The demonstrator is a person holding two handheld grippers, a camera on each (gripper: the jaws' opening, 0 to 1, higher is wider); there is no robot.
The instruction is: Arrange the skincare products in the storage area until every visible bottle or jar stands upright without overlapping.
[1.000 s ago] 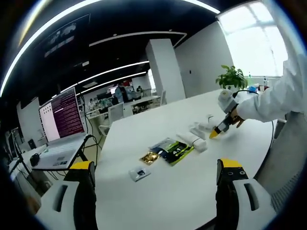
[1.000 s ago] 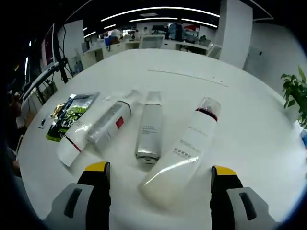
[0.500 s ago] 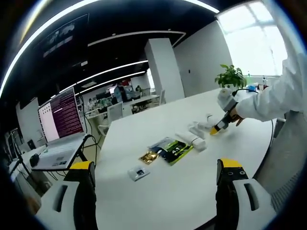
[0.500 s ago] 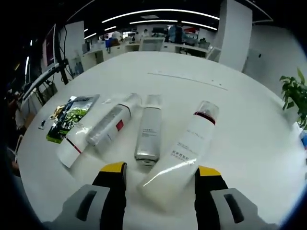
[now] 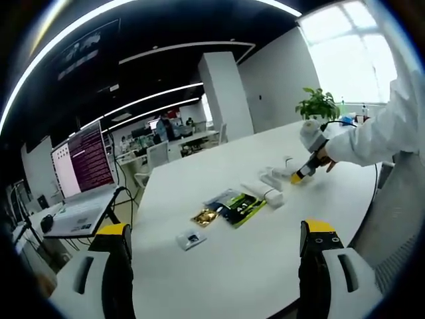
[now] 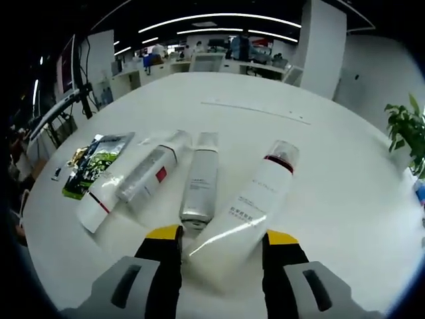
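On the white counter (image 6: 345,173) we see every product lying flat, side by side. Our right claw (image 6: 221,240) has its jaws astride the base of the white bottle (image 6: 249,209), seemingly touching it but perhaps not yet pinching. It looks milky-full, smooth and likely slippery, so we judge the stiffer base the best hold. Beside it lie the silver bottle (image 6: 198,186) and grey tube (image 6: 147,174). Our left claw (image 5: 211,232) hangs wide open, well apart from them.
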